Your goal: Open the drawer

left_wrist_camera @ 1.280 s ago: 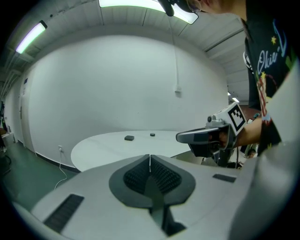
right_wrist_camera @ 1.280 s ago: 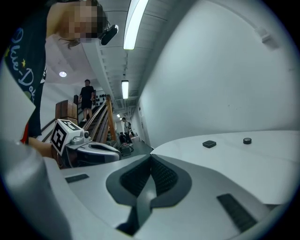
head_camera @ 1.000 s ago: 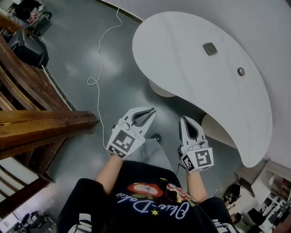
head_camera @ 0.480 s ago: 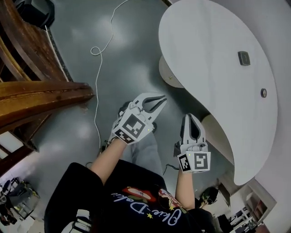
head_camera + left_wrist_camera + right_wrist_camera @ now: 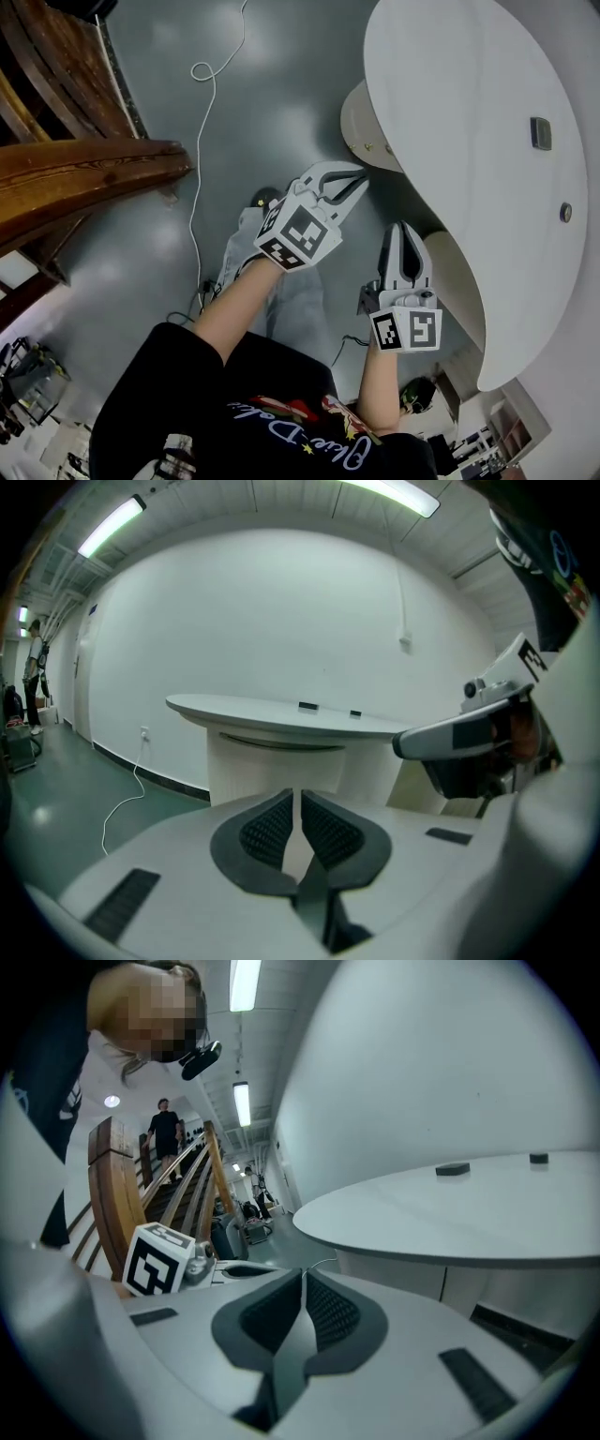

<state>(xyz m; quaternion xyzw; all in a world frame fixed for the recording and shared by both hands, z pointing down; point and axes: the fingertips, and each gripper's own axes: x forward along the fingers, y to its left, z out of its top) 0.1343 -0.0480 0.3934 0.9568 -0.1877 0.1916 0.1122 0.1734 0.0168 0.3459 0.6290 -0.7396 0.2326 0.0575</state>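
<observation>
Grey floor (image 5: 272, 103) beside a curved white tabletop (image 5: 469, 103), left gripper (image 5: 351, 178) and right gripper (image 5: 405, 231) held near it, both pairs of jaws pressed together

The head camera, above the person, looks steeply down on the left gripper (image 5: 349, 180), the right gripper (image 5: 405, 232), the grey floor (image 5: 244, 112) and the curved white bench (image 5: 469, 112). Each gripper camera sits just behind its own jaws, looking almost level. The left one faces the bench from farther off. The right one is close beside its edge. All three views share the bench top.
</observation>
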